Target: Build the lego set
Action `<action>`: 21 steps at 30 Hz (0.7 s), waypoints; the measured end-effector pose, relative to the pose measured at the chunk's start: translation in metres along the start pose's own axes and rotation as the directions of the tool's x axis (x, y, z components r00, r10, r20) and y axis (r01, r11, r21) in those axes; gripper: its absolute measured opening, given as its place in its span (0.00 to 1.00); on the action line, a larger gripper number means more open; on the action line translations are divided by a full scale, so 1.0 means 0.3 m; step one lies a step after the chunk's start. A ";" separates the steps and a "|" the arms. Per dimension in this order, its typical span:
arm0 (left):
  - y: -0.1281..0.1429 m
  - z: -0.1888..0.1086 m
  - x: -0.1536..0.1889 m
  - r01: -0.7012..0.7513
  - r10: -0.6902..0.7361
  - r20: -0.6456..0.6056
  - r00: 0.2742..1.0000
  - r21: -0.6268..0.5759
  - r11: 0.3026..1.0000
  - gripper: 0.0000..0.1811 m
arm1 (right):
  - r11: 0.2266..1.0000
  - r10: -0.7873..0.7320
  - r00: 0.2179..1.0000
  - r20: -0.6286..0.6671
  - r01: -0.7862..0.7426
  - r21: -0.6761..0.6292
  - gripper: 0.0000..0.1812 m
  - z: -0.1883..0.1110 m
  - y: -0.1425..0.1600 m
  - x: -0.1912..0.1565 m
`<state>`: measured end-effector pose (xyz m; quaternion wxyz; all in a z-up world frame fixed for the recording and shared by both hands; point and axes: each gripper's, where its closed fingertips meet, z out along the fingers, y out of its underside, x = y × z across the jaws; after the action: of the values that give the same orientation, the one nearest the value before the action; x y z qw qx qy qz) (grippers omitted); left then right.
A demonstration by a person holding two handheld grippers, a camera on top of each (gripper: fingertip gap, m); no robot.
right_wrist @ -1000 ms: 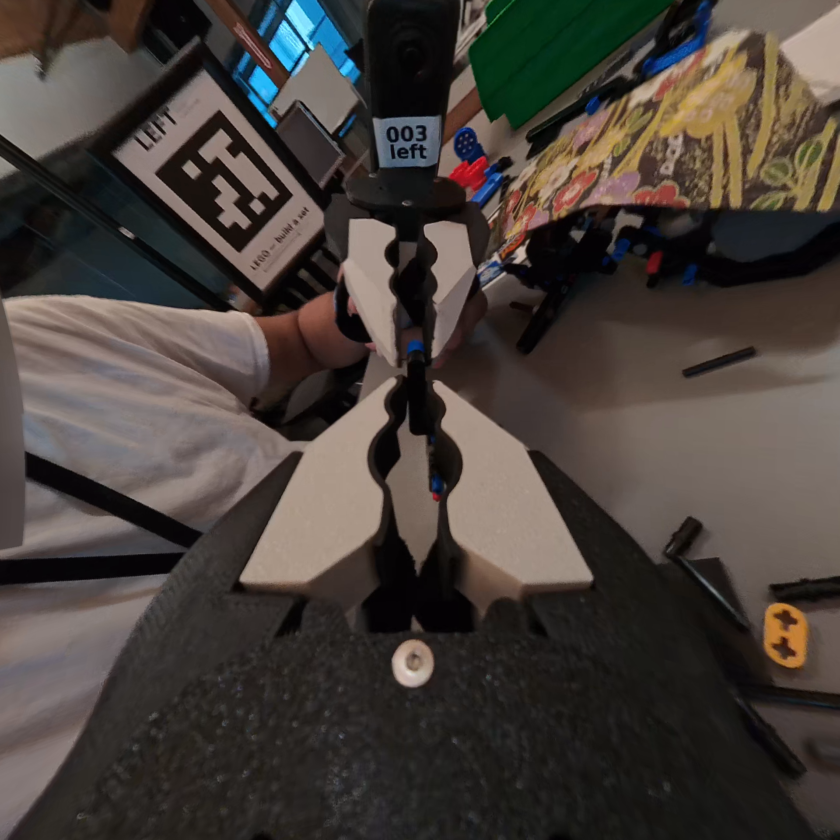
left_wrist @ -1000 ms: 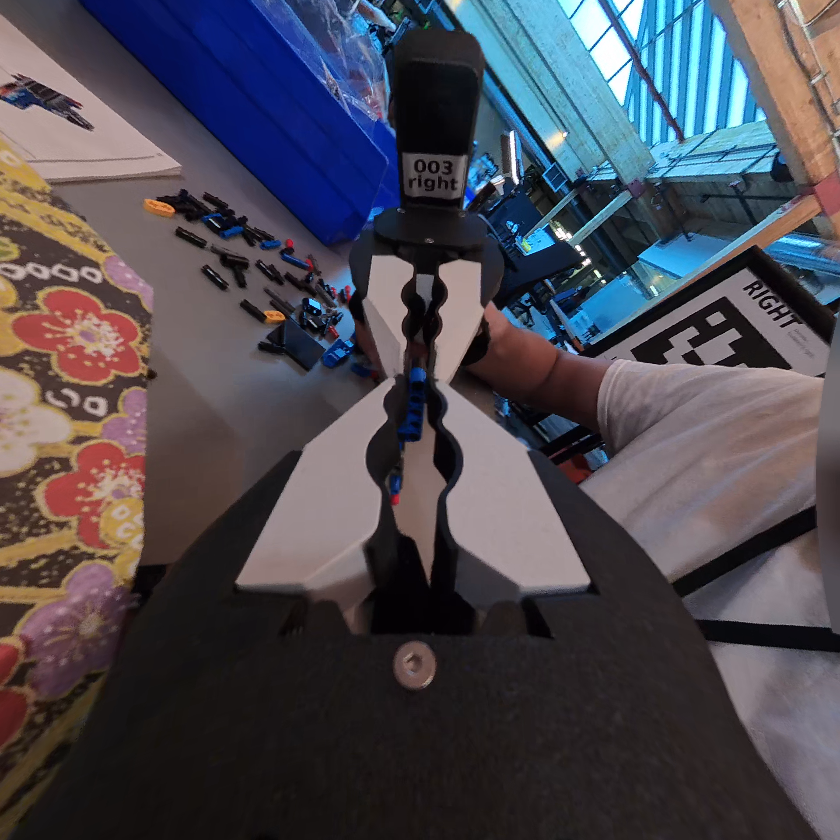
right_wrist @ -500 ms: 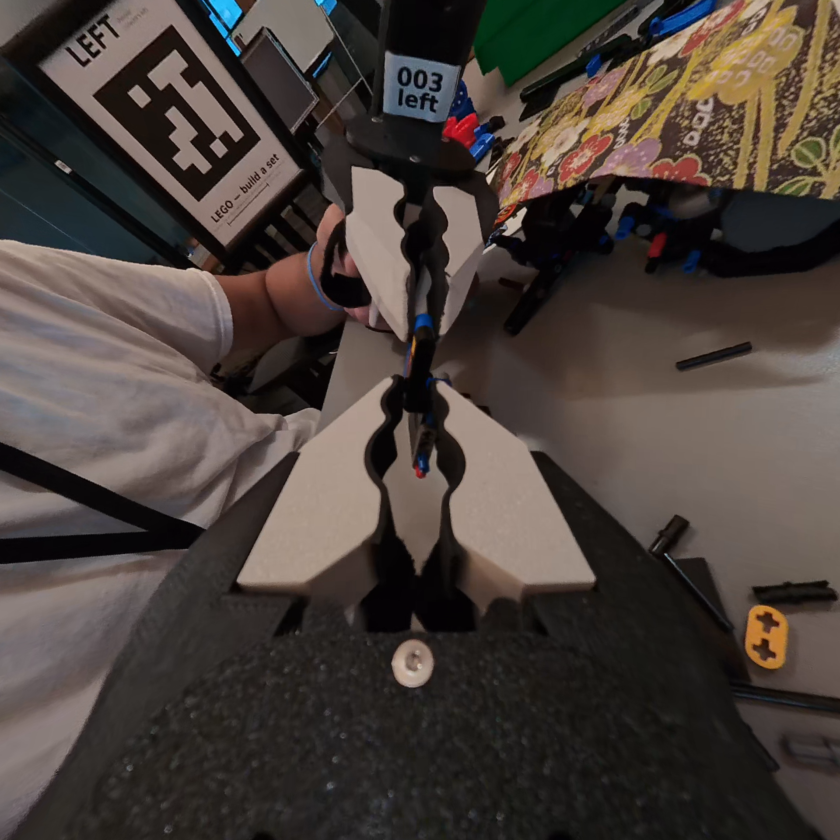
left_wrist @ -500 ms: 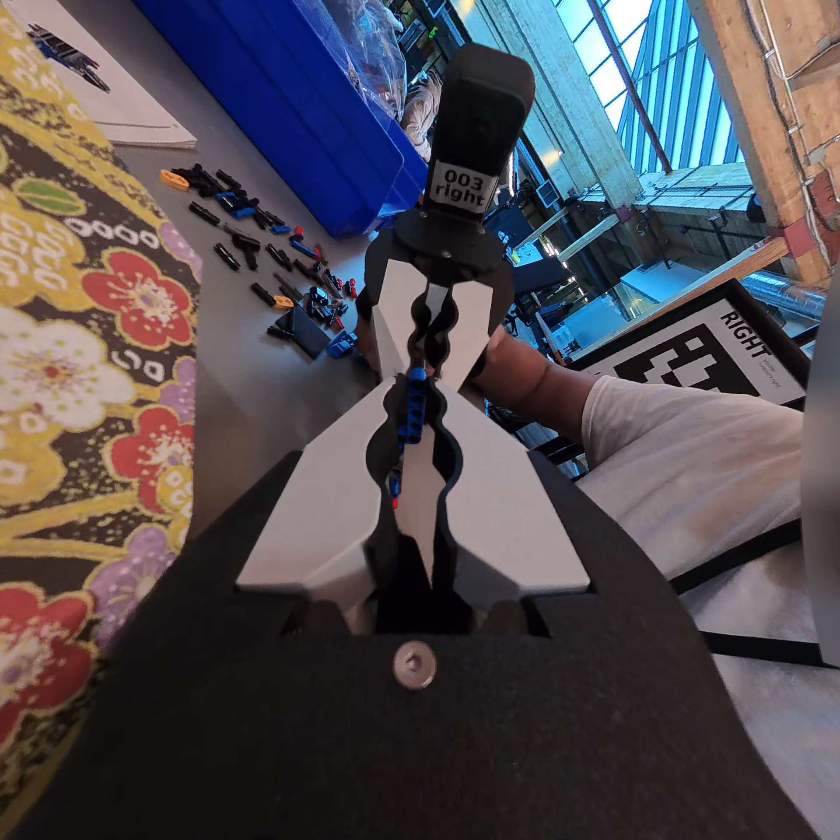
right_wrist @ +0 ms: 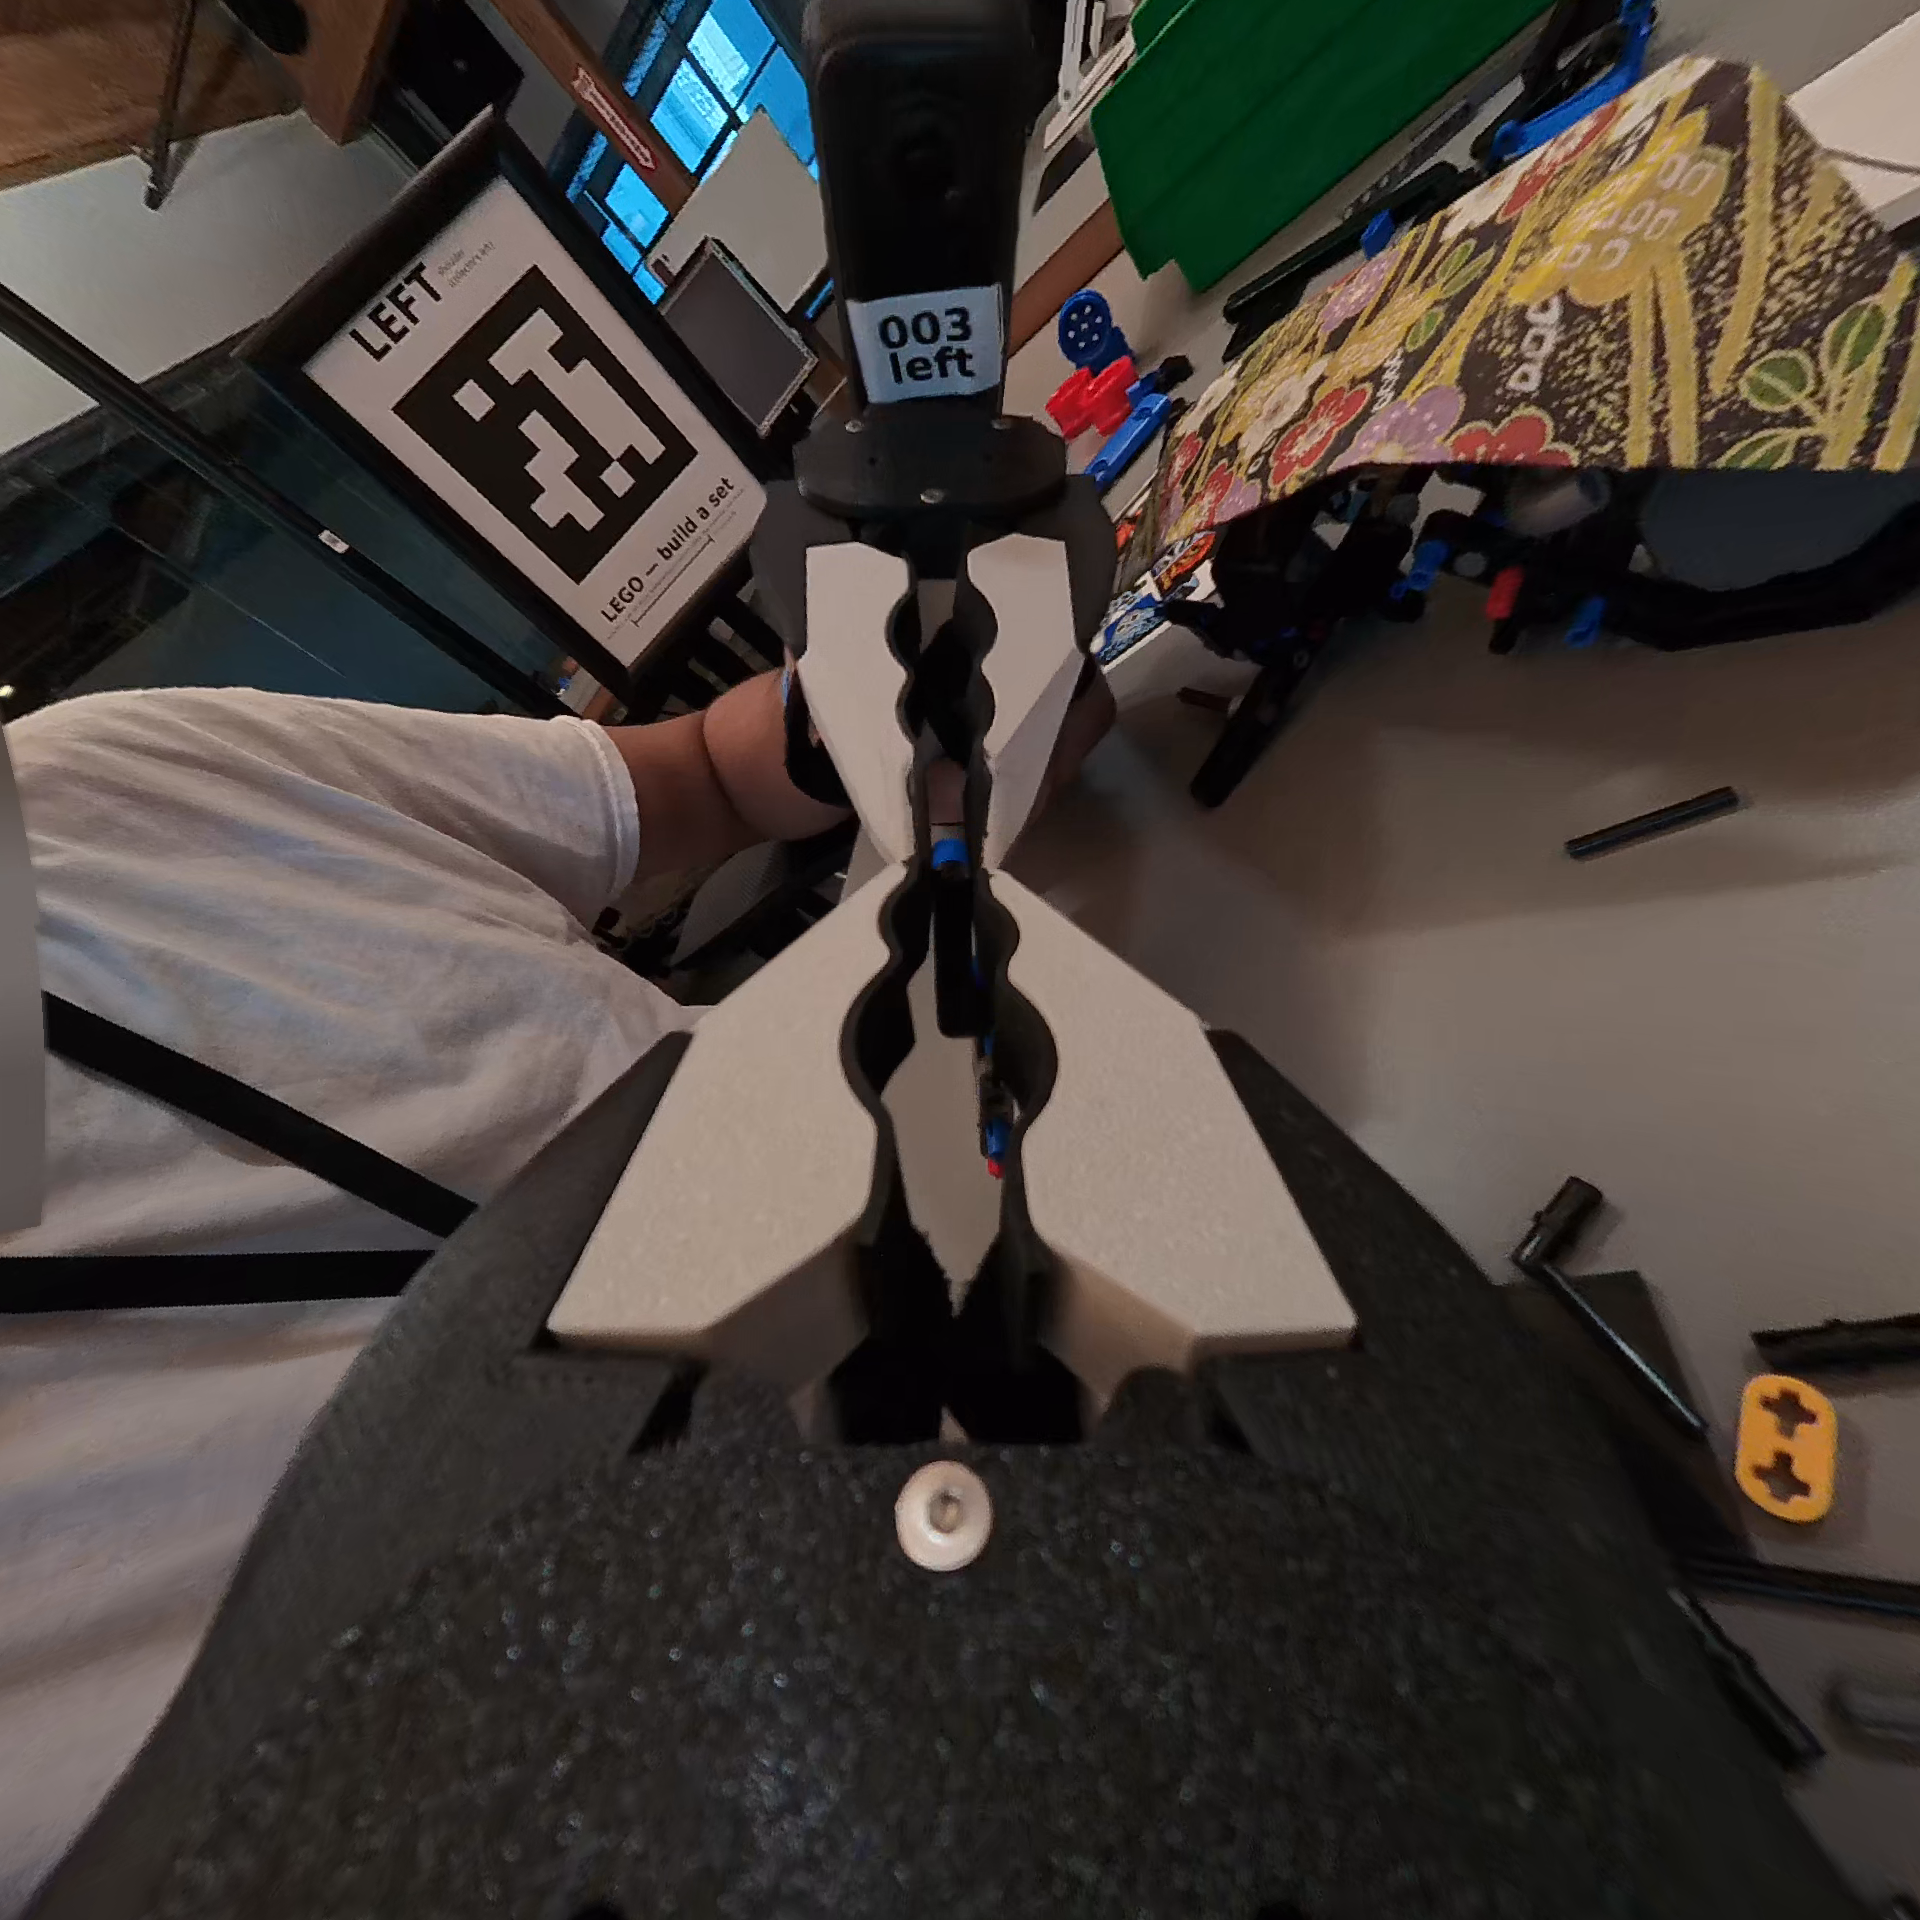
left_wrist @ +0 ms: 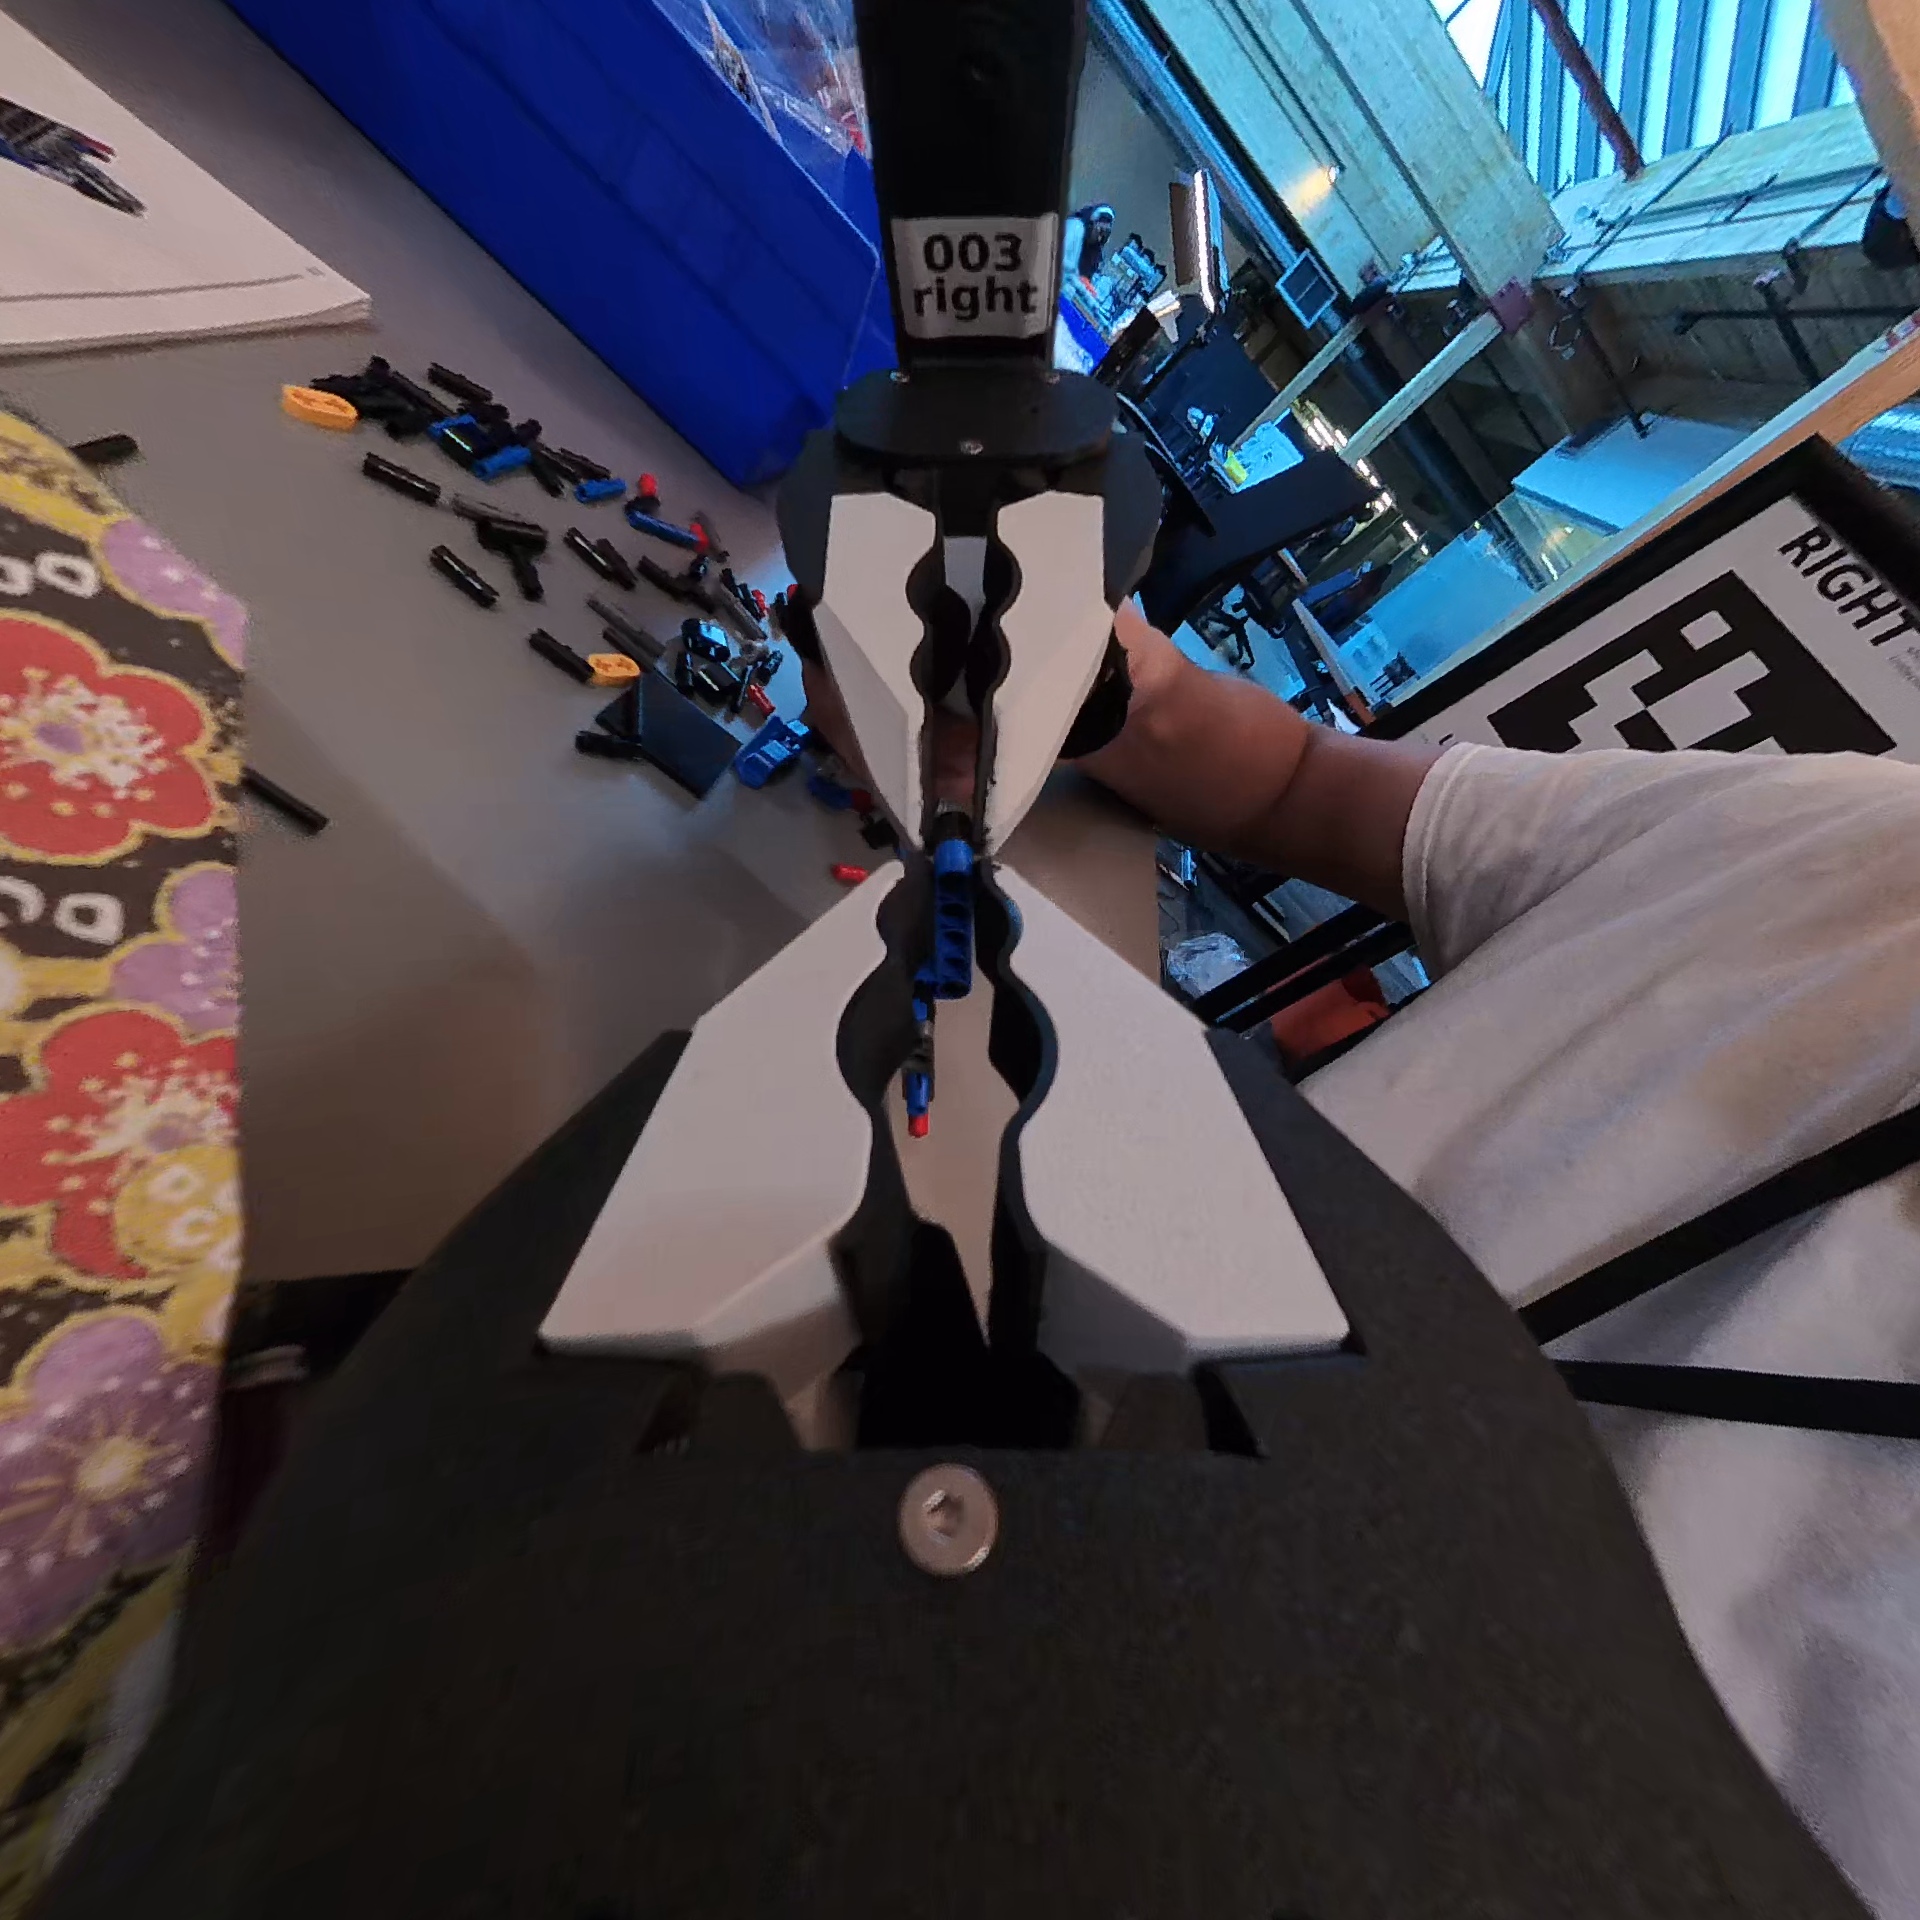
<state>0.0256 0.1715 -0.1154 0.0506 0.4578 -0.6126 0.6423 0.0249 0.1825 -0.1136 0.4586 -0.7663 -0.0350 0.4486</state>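
My left gripper [left_wrist: 951, 883] is shut on a short blue lego beam [left_wrist: 953, 930]. Small blue and red pins [left_wrist: 916, 1101] stick back from the beam between the fingers. My right gripper [right_wrist: 948, 883] is shut on a short black lego piece [right_wrist: 954, 961] with a blue pin [right_wrist: 945, 854] at its front end. The two grippers meet tip to tip above the table, and the held pieces touch end to end. The right gripper [left_wrist: 951, 821] faces me in the left wrist view. The left gripper [right_wrist: 945, 800] faces me in the right wrist view.
Several loose black, blue and red parts [left_wrist: 582, 582] lie on the grey table beside a blue bin [left_wrist: 623, 208] and a booklet [left_wrist: 125, 260]. A floral cloth [right_wrist: 1558, 312] covers a partly built model [right_wrist: 1455, 582]. A yellow piece [right_wrist: 1785, 1449] and a black axle [right_wrist: 1652, 824] lie to the right. Less than 4 cm separates the two grippers' tips.
Both grippers tilted half a second ago with a small gap between their tips. They have since straightened and closed that gap. Both stay shut on their pieces.
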 end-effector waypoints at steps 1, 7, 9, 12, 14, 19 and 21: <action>0.001 0.001 0.003 -0.009 0.009 -0.001 1.000 -0.002 1.000 0.03 | 1.000 0.007 1.000 0.008 -0.007 0.000 0.03 0.001 0.000 -0.004; -0.004 0.002 0.002 -0.003 0.003 -0.001 1.000 0.006 1.000 0.03 | 1.000 -0.018 1.000 -0.009 0.018 0.025 0.04 -0.007 -0.015 -0.008; -0.016 -0.004 -0.002 0.004 -0.004 0.003 1.000 0.026 1.000 0.03 | 0.999 -0.039 0.999 -0.012 0.039 0.028 0.07 -0.010 -0.018 -0.012; -0.034 -0.017 -0.004 0.032 -0.031 -0.011 0.999 0.059 0.998 0.03 | 0.998 -0.066 0.998 -0.012 0.066 0.002 0.11 -0.005 -0.005 -0.019; -0.044 -0.023 -0.007 0.037 -0.037 -0.010 0.999 0.076 0.996 0.03 | 0.995 -0.096 0.995 -0.031 0.095 -0.043 0.11 0.005 0.019 -0.013; -0.043 -0.023 -0.008 0.052 -0.051 -0.016 0.999 0.076 0.996 0.03 | 0.983 -0.166 0.983 -0.076 0.159 -0.092 0.12 0.026 0.045 -0.001; -0.040 -0.021 -0.007 0.049 -0.048 -0.015 0.999 0.070 0.996 0.03 | 0.982 -0.170 0.982 -0.088 0.161 -0.099 0.11 0.025 0.046 0.004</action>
<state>0.0309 0.1808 -0.1068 0.0539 0.4696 -0.5780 0.6652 0.0152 0.1801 -0.1259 0.4599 -0.8016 -0.0972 0.3695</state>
